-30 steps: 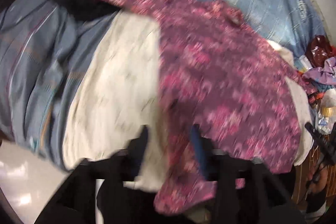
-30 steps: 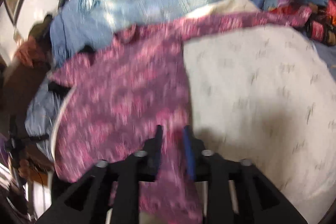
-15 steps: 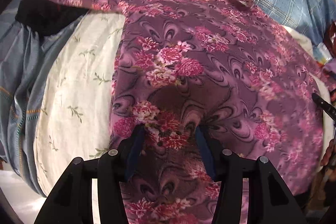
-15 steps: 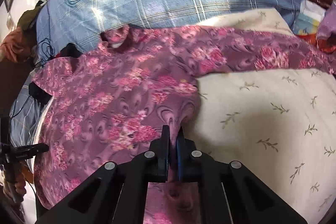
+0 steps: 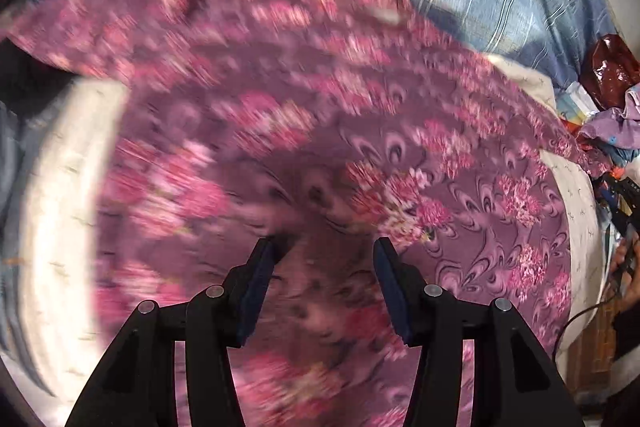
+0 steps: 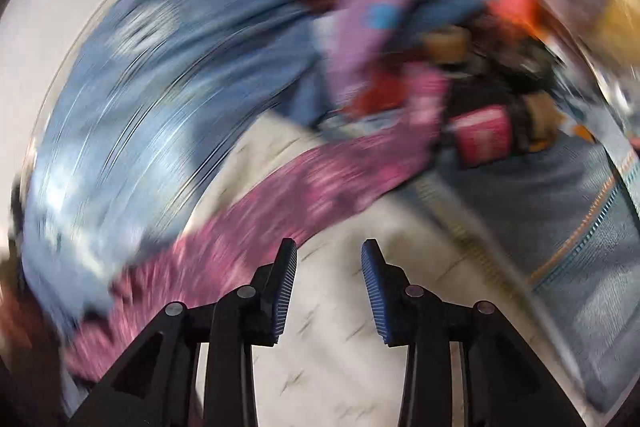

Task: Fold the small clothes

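purple floral garment (image 5: 460, 195) spread flat, one sleeve (image 6: 320, 179) stretched sideways, partly motion-blurred

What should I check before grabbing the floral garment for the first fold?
1. Left gripper open: ok.
2. Right gripper open, holding nothing: ok.
3. Left gripper over the floral garment: ok.
4. Right gripper over the garment: not ok; it faces the cream sheet, the sleeve lying ahead and to its left.
5. Garment spread flat: cannot tell, both views are blurred.
6. Sleeve end clear of the clutter: not ok, it reaches it.
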Available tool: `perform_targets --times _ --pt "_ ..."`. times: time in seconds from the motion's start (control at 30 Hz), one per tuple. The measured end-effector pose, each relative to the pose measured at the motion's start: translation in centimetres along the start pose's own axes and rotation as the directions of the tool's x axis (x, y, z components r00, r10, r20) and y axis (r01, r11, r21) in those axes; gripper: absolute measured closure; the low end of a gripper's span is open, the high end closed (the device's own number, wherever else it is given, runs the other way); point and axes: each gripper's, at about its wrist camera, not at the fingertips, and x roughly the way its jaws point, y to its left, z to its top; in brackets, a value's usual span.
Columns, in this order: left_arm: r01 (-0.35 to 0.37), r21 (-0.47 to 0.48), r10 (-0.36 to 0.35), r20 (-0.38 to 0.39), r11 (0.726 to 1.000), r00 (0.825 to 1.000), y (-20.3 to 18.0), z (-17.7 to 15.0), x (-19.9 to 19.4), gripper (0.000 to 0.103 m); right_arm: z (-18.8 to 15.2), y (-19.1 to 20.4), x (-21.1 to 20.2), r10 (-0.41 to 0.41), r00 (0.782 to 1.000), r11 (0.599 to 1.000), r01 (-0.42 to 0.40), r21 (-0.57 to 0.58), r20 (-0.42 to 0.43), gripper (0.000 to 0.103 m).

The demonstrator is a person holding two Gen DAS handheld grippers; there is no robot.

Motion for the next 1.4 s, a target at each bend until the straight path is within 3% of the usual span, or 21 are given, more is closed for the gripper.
perform_targets --times 0.1,0.3,0.33,0.37,0.4,0.53,0.7,0.8,1.0,1.17,1.33,1.4 --pt "-0.006 0.030 0.005 0.032 1.000 0.999 -0.8 0.4 1.0 0.032 1.4 -2.5 1.9 0.018 1.000 0.989 -0.021 0.143 0.019 0.065" --pt "0.010 0.051 -0.011 0.033 0.999 0.999 -0.8 0.4 1.6 0.030 3.6 -4.8 6.5 0.013 1.000 0.950 -0.020 0.313 0.024 0.064" --pt "0.012 0.054 -0.014 0.035 0.998 0.999 -0.8 0.3 1.5 0.030 3.8 -5.0 6.8 0.015 0.999 0.945 -0.030 0.325 0.048 0.071" --pt "0.014 0.058 -0.016 0.036 0.998 0.999 -0.8 0.3 1.5 0.029 3.9 -5.0 6.9 0.011 0.998 0.946 -0.030 0.321 0.058 0.092" --pt "0.017 0.066 -0.019 0.036 0.998 0.999 -0.8 0.2 1.4 0.028 4.0 -4.5 6.8 0.010 0.998 0.955 -0.030 0.294 0.070 0.099" --pt "0.041 0.072 -0.044 0.041 0.997 0.998 -0.7 0.0 1.2 0.024 3.8 0.9 4.3 0.035 0.987 0.998 -0.044 0.051 0.156 0.099" --pt "0.078 0.050 -0.081 0.044 0.996 0.996 -0.2 0.0 0.9 0.022 2.2 8.5 3.4 0.160 0.983 0.978 -0.146 -0.151 0.087 0.099" --pt "0.134 0.023 -0.135 0.026 0.991 0.991 0.9 0.0 0.4 0.023 -0.5 14.5 4.1 0.246 0.969 0.939 -0.239 -0.246 -0.003 0.099" --pt "0.195 -0.025 -0.194 0.026 0.980 0.981 4.4 -0.4 -1.8 0.027 -8.5 25.0 6.4 0.339 0.910 0.853 -0.405 -0.330 -0.240 0.098" --pt "0.208 -0.077 -0.203 0.073 0.975 0.977 8.5 -1.0 -4.6 0.027 -17.3 33.4 9.1 0.311 0.860 0.788 -0.471 -0.395 -0.404 0.098" --pt "0.195 -0.096 -0.183 0.117 0.976 0.976 11.0 -1.8 -7.2 0.027 -25.1 38.6 11.5 0.224 0.838 0.765 -0.467 -0.443 -0.497 0.090" --pt "0.194 -0.104 -0.179 0.136 0.976 0.974 11.7 -2.2 -8.2 0.027 -27.6 38.9 11.7 0.188 0.837 0.750 -0.460 -0.474 -0.514 0.086"
